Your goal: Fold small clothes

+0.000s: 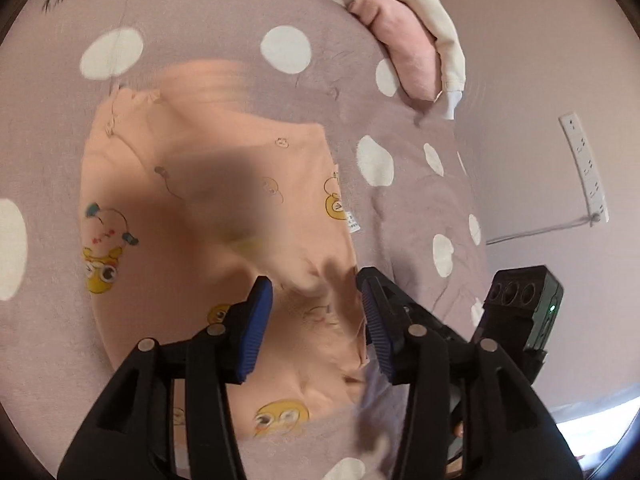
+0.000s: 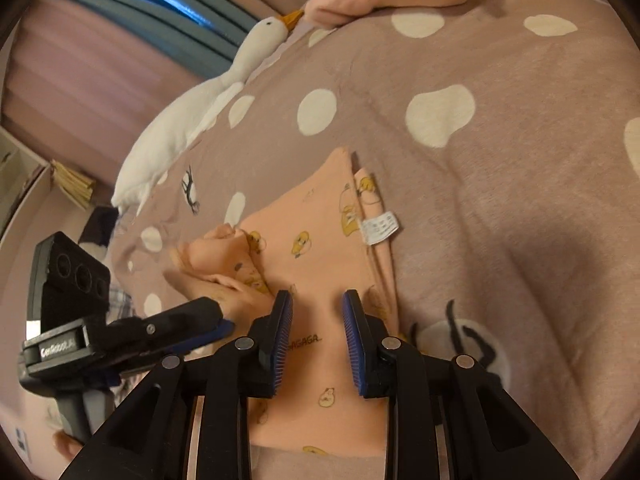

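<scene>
Peach garment (image 2: 320, 248) of soft printed knit lies rumpled on fleecy dotted blanket (image 2: 500, 200); both jaws released.

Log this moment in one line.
left gripper: open, at peach garment edge | right gripper: open, over peach garment | surface: dotted bedspread

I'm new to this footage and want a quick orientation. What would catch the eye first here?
The peach baby garment with yellow cartoon prints lies partly folded in the middle of the mauve polka-dot blanket, a white care tag sticking out at its edge. Both the right gripper and left gripper hover open over it. A white plush goose stretches along the blanket's far edge.
</scene>
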{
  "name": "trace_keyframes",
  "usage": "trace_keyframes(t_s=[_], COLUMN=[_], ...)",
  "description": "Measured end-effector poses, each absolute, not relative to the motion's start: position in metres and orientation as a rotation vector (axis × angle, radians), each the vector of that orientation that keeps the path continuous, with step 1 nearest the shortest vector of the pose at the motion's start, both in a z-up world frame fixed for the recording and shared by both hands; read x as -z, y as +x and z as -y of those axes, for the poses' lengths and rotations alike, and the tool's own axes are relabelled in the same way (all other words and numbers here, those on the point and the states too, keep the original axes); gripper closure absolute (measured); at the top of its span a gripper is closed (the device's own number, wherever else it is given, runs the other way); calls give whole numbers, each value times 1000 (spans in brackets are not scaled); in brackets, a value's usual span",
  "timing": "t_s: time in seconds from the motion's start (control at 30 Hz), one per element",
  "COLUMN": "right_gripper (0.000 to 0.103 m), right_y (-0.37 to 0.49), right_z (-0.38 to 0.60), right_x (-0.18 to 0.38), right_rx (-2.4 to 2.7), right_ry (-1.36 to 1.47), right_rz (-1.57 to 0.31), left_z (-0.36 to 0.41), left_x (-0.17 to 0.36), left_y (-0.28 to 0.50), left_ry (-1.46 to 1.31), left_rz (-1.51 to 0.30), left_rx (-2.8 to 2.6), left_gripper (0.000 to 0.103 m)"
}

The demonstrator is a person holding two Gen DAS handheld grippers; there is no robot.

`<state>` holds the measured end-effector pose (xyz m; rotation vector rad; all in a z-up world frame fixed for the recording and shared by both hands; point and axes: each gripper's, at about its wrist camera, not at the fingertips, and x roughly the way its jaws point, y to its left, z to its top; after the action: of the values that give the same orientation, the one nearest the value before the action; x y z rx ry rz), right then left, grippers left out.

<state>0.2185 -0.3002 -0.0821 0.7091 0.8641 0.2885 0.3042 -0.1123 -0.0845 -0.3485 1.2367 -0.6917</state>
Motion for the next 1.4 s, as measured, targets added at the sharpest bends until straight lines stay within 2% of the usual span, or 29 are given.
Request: trace_keyframes(t_s=[0.1,0.2,0.37,0.53,0.77,0.8,0.97,1.2,1.4], right_gripper=[75,68,61,61,61,62,93,95,95], right_y=[220,222,238,266,282,283,283,268,276], right_z=[302,298,280,260,244,242,237,254,277], right_x=[82,85,86,95,99,98,90,51,81], right_rx=[-319,-360,-392,-356,-398,-397,-371,-339,-213], right_ry=[733,741,671,561,522,510,426,343,313], right_rz=[-861,-882,-923,-998,-1004,-1000,-960,-816,-927], left_z=[106,85,45,18,-2,-3,-5,5,30], left_x=[78,77,88,106,124,125,129,122,113], left_y=[297,288,271,253,240,239,238,239,242], left_ry=[-322,-309,-318,-328,-356,-355,-342,-315,-241], left_rz=[-1209,-1181,-1156,-1162,-1187,-1187,-1190,-1167,-1144], left_rx=[670,640,582,544,527,523,508,526,548], left_gripper=[57,53,52,52,52,52,52,52,52])
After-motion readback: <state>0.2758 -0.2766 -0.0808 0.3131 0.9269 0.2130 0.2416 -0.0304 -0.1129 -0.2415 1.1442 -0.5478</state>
